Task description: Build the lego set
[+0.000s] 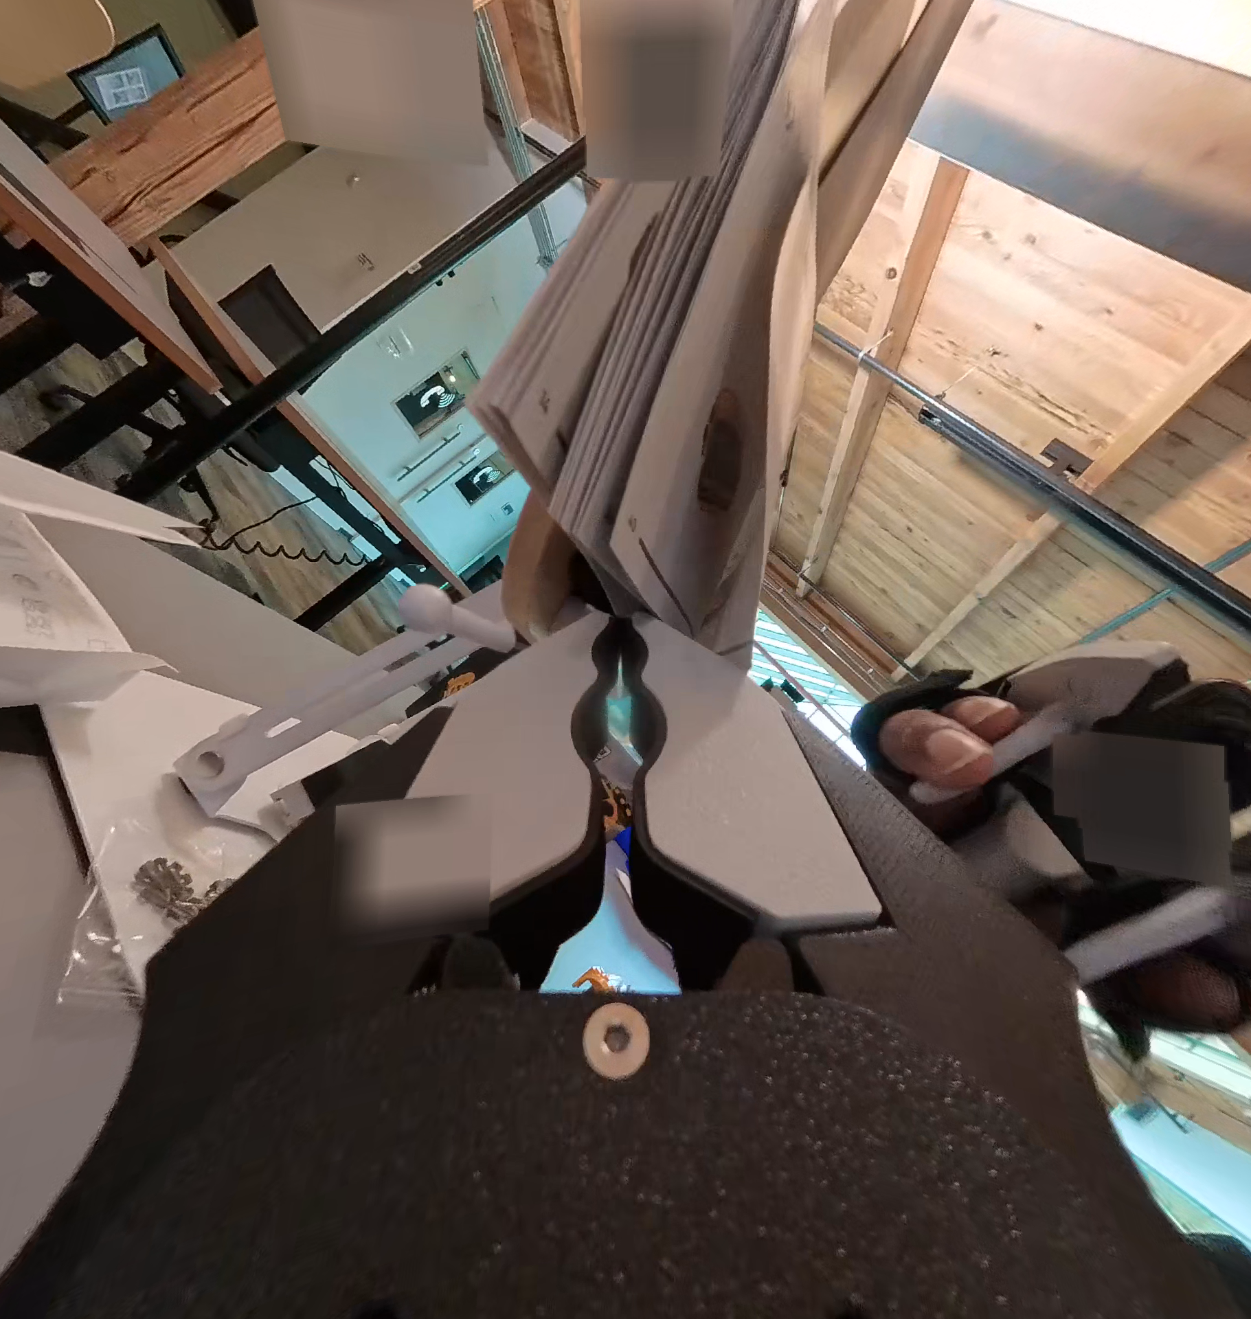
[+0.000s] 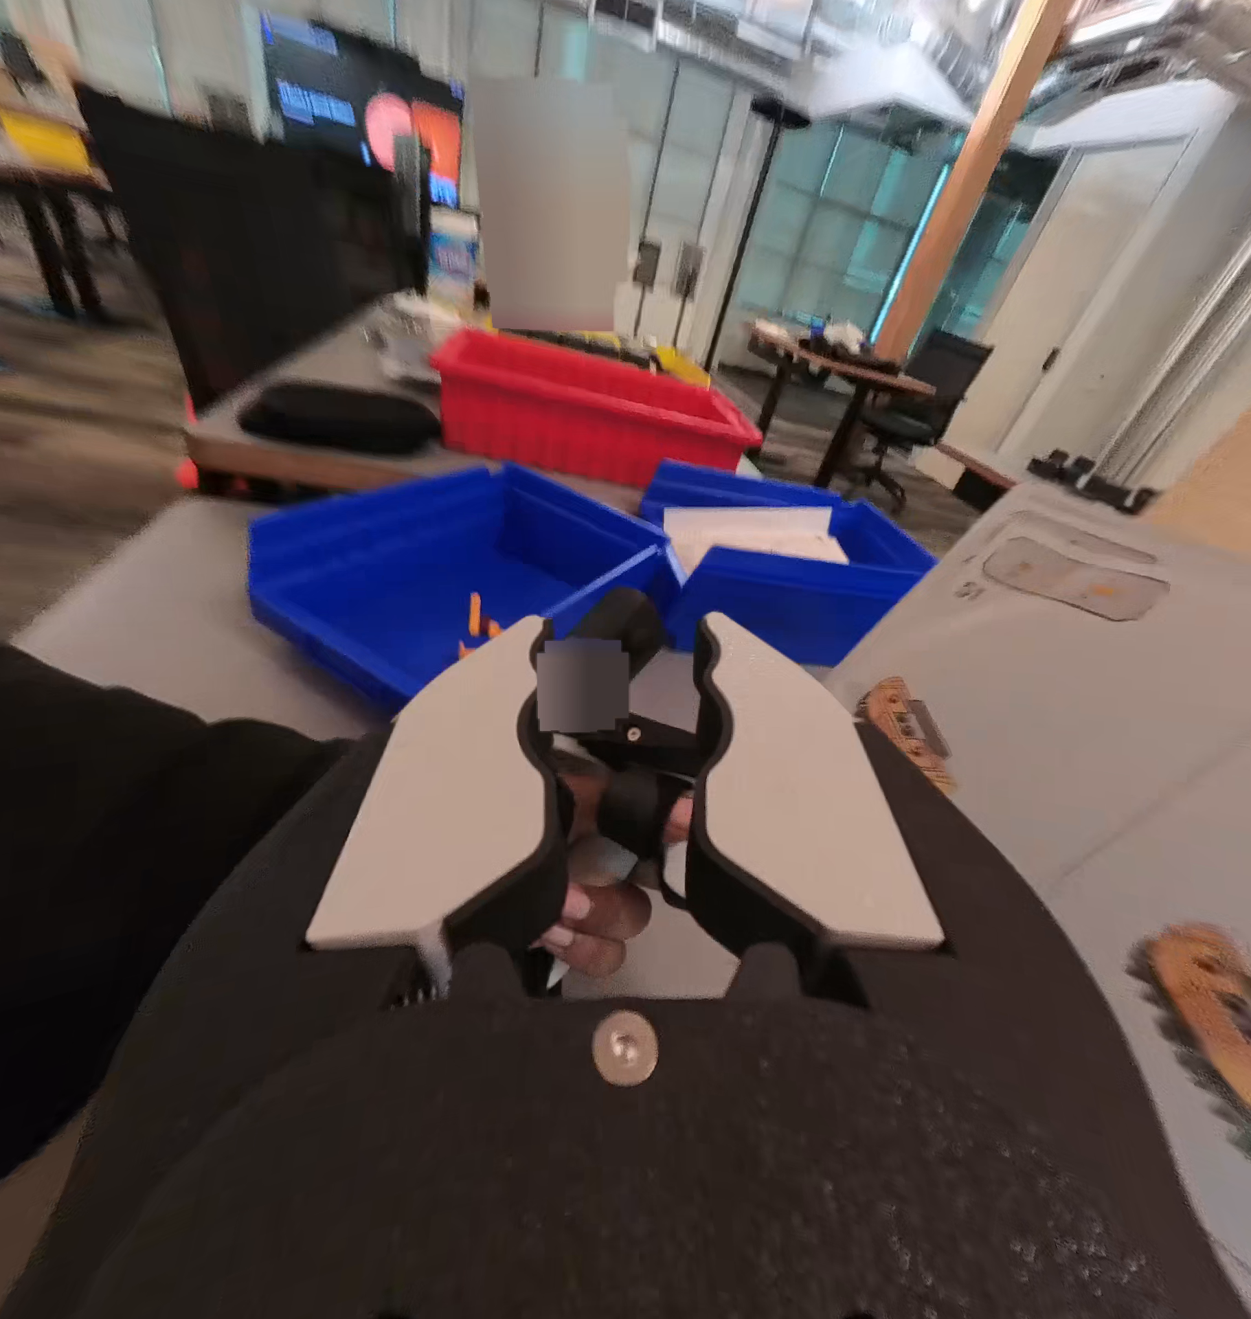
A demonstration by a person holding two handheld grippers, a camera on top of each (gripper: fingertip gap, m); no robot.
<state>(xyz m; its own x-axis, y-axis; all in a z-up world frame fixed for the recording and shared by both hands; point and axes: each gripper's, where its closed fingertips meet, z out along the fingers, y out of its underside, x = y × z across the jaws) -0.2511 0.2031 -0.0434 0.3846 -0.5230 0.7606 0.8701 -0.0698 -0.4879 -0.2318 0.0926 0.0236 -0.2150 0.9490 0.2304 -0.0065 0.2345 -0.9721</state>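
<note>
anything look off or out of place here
Yes: the left gripper is shut on the instruction booklet by one corner, so it hangs askew with its pages fanning apart. The right gripper is open and empty.

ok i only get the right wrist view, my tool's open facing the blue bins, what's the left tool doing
observer: the left tool is shut on the lower edge of a thick grey-white paper booklet, and points up at the wooden ceiling.
operator: any loose parts near it
observer: a light grey plastic beam with a round hole at its end lies low to the tool's left.
operator: anything else there
observer: a clear plastic bag of small dark pieces lies just below that beam in the left wrist view.
</note>
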